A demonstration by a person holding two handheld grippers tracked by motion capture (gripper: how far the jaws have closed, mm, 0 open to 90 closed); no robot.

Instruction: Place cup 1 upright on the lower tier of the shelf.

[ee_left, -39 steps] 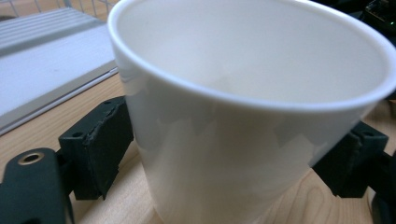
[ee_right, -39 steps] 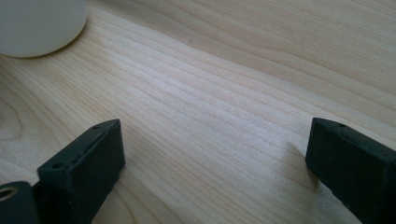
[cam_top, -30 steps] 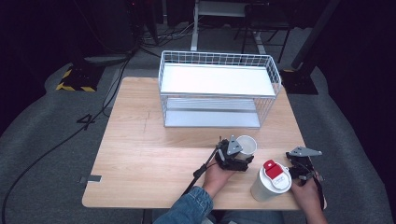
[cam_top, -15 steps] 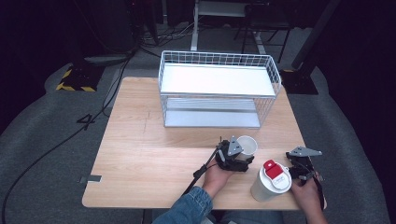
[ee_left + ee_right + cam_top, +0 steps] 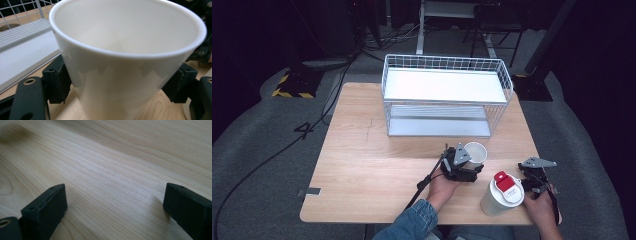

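The left gripper [image 5: 472, 162] has just finished closing; its fingers [image 5: 58, 81] are pressing the white cup [image 5: 475, 153] on the wooden surface [image 5: 362, 165] before the wire rack [image 5: 447, 95], ready for lifting. The right gripper [image 5: 115, 205] is resting wide, holding nothing.

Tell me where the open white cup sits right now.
In the high view the white cup stands on the wooden table, right of centre, just in front of the wire rack, clamped between the left gripper jaws, left of the red-lidded cup.

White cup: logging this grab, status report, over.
Left gripper shut on white cup. Right gripper open, over bare table. Lidded cup beside it; wire rack beyond.
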